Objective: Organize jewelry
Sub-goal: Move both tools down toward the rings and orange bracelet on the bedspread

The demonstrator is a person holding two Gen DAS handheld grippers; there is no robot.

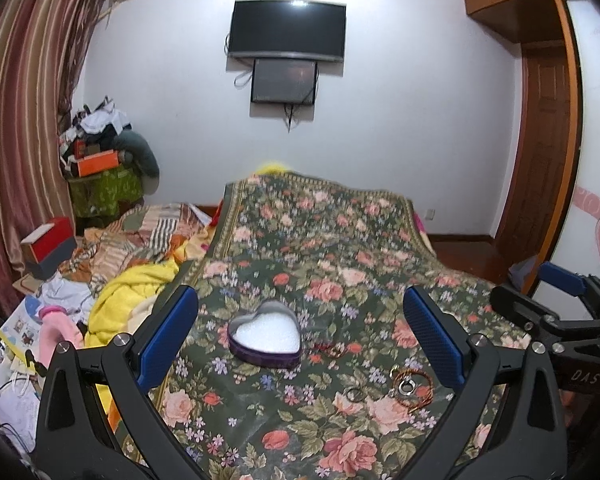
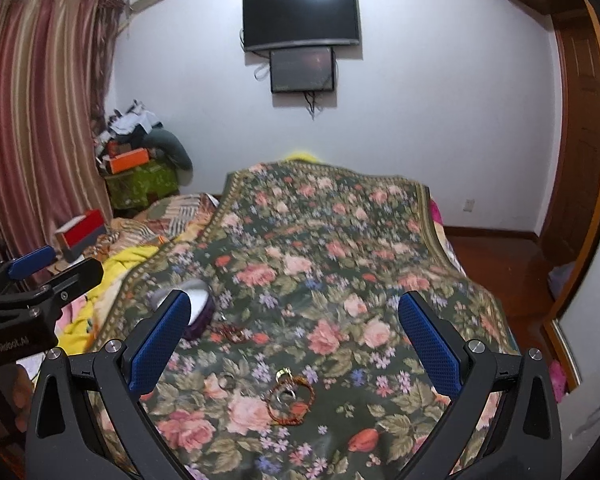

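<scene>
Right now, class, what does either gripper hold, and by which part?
Nothing: the left gripper and right gripper are both open and empty above the floral cloth.

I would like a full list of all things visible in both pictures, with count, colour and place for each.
heart-shaped box: 1, purple wall, white inside, open, on the floral blanket
floral blanket: 1, dark green with pink roses, covering the bed
orange bracelet: 1, orange-brown, on the blanket, nearer than the box
silver ring: 1, inside the bracelet loop
dark ring: 1, left of the bracelet
red beaded piece: 1, right of the box, blurred
screens: 2, black, on the white wall
curtain: 1, striped red-brown, left
yellow cloth: 1, left of the blanket
left gripper: 1, black, blue pads, open
right gripper: 1, same colours, open
</scene>
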